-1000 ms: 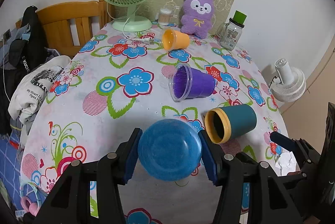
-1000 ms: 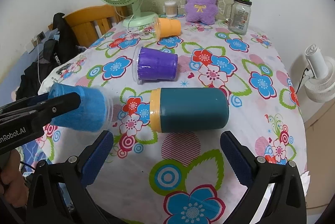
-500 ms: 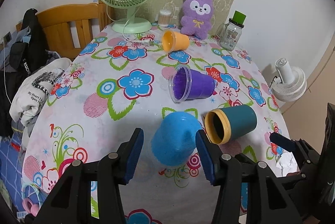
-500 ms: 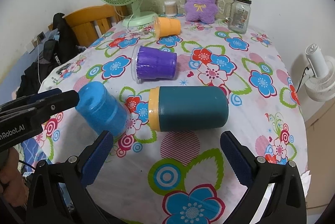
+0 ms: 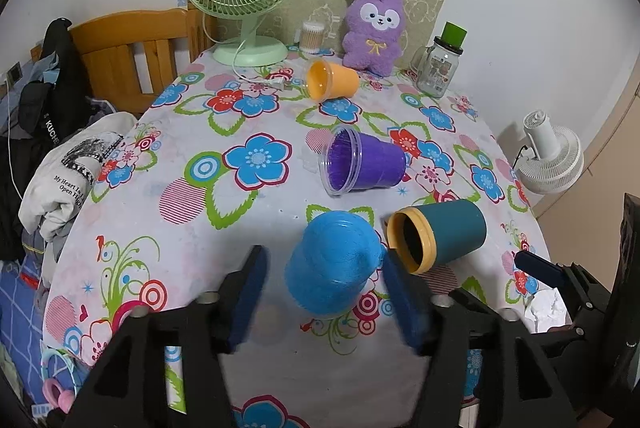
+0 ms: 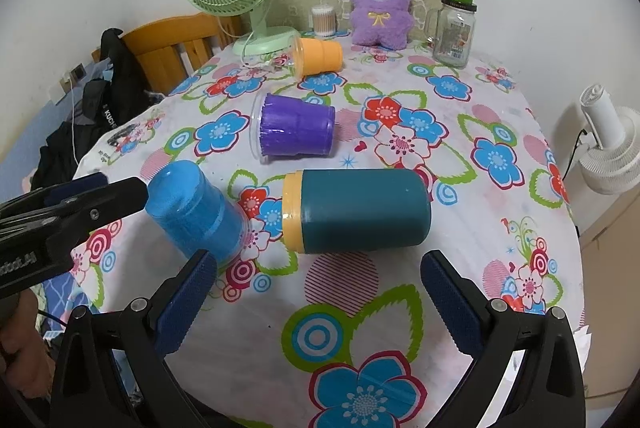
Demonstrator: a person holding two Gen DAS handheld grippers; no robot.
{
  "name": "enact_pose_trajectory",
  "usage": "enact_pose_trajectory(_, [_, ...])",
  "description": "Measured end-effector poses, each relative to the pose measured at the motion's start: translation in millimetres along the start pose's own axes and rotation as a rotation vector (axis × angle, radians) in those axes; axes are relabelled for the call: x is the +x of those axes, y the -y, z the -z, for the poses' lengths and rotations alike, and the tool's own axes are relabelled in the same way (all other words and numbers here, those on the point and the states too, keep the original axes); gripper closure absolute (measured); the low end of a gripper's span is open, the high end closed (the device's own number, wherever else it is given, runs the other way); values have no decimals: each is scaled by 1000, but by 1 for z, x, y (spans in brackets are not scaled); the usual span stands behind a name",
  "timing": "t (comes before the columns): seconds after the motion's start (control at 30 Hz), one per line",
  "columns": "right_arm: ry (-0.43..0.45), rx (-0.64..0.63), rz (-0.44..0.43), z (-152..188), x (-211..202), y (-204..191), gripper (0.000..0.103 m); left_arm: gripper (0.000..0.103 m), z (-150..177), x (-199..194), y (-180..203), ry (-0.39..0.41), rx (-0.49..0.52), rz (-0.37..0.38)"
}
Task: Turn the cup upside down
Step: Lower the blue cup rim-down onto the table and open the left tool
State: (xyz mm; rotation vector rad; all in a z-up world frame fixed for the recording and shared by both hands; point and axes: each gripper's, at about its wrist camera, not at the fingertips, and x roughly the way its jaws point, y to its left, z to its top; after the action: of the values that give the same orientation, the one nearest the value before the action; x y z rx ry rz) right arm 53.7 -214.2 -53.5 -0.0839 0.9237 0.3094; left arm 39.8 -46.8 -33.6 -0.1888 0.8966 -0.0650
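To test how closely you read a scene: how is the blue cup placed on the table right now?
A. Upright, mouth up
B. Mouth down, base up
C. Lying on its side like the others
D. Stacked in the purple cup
B: the blue cup has its closed base on top and its rim down on the tablecloth, between the open left gripper's fingers.

Blue cup (image 6: pixel 196 214) rim perhaps behind gripper (image 6: pixel 316 302)
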Motion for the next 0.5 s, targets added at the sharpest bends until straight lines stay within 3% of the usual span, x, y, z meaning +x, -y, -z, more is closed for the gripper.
enact_pose_trajectory(0.2, [21, 1, 10, -4, -7, -1, 0, 17, -1, -8, -5, 22, -15, -13])
enact_pose_trajectory(0.5, [82, -17, 27, -17, -25, -11, 0, 8, -1, -21, -10, 78, -27, -29])
